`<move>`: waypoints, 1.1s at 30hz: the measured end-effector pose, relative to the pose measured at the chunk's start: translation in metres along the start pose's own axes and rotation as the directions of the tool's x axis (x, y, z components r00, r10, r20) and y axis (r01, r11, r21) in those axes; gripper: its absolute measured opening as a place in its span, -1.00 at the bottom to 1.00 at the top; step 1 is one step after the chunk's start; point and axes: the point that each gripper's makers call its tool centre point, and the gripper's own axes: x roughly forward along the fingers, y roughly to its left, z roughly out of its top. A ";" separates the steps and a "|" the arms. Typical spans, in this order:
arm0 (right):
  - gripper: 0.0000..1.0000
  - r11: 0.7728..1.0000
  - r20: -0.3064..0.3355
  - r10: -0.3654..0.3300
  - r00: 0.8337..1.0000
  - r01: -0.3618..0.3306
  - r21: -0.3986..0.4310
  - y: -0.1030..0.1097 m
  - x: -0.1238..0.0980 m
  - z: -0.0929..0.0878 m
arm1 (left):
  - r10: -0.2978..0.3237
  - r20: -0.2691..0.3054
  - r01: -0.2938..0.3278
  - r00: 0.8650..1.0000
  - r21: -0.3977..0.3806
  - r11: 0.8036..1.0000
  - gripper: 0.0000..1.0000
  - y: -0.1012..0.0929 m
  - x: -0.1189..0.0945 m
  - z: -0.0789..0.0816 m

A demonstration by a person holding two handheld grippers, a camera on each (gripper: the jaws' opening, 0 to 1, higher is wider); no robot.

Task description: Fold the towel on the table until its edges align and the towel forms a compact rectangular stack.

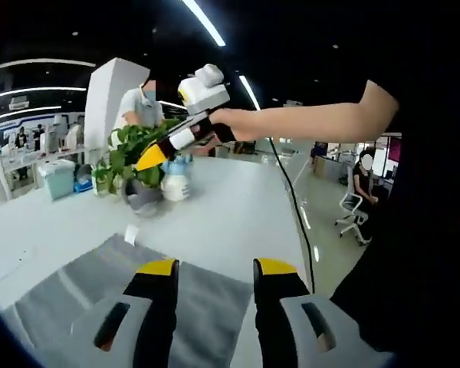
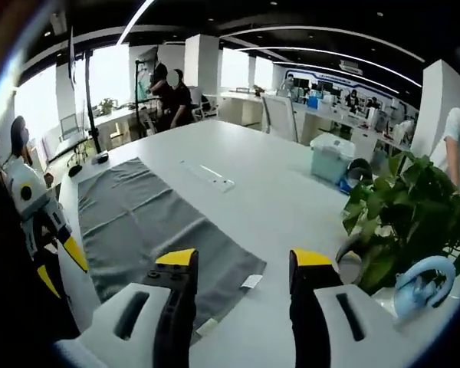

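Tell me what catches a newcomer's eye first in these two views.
The grey towel lies spread flat and unfolded on the white table, reaching toward the open right gripper. A leafy green plant stands at the table's far side. In the left gripper view, the open left gripper hovers over the towel while the right gripper is held high.

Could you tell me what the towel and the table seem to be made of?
The towel looks like soft woven cloth, grey and matte: it lies limp with fold creases and has a small sewn tag at its edge. The table looks like a hard, smooth white laminate or similar, with a faint sheen; its exact material is unclear.
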 end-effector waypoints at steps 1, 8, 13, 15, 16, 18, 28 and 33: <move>-0.07 1.000 0.000 0.010 1.000 -0.010 0.006 0.000 0.004 0.000 | -0.004 -0.004 0.004 1.000 -0.006 1.000 -0.22 -0.001 0.004 -0.002; -0.13 0.998 -0.007 0.035 0.999 -0.035 0.056 0.000 0.027 -0.007 | -0.086 -0.021 0.086 0.996 -0.028 0.996 -0.29 -0.008 0.027 -0.014; -0.18 0.997 -0.015 0.029 0.999 -0.028 0.074 -0.008 0.046 -0.013 | -0.170 -0.046 0.171 0.984 0.002 0.985 -0.39 -0.021 0.043 -0.025; -0.18 0.995 -0.018 0.039 0.999 -0.037 0.089 -0.008 0.053 -0.016 | -0.196 -0.068 0.197 0.978 0.009 0.980 -0.39 -0.026 0.049 -0.030; -0.18 0.995 -0.020 0.044 0.999 -0.042 0.093 -0.008 0.056 -0.017 | -0.203 -0.072 0.205 0.976 0.012 0.979 -0.39 -0.027 0.052 -0.032; -0.18 0.994 -0.024 0.046 0.999 -0.043 0.098 -0.010 0.061 -0.020 | -0.212 -0.078 0.213 0.974 0.007 0.977 -0.38 -0.028 0.057 -0.036; -0.21 0.989 -0.049 0.049 0.998 -0.041 0.140 -0.017 0.081 -0.037 | -0.278 -0.149 0.282 0.949 0.011 0.959 -0.43 -0.039 0.086 -0.070; -0.21 0.983 -0.061 0.079 0.995 -0.068 0.170 -0.014 0.092 -0.045 | -0.320 -0.222 0.347 0.921 0.093 0.933 -0.49 -0.058 0.100 -0.088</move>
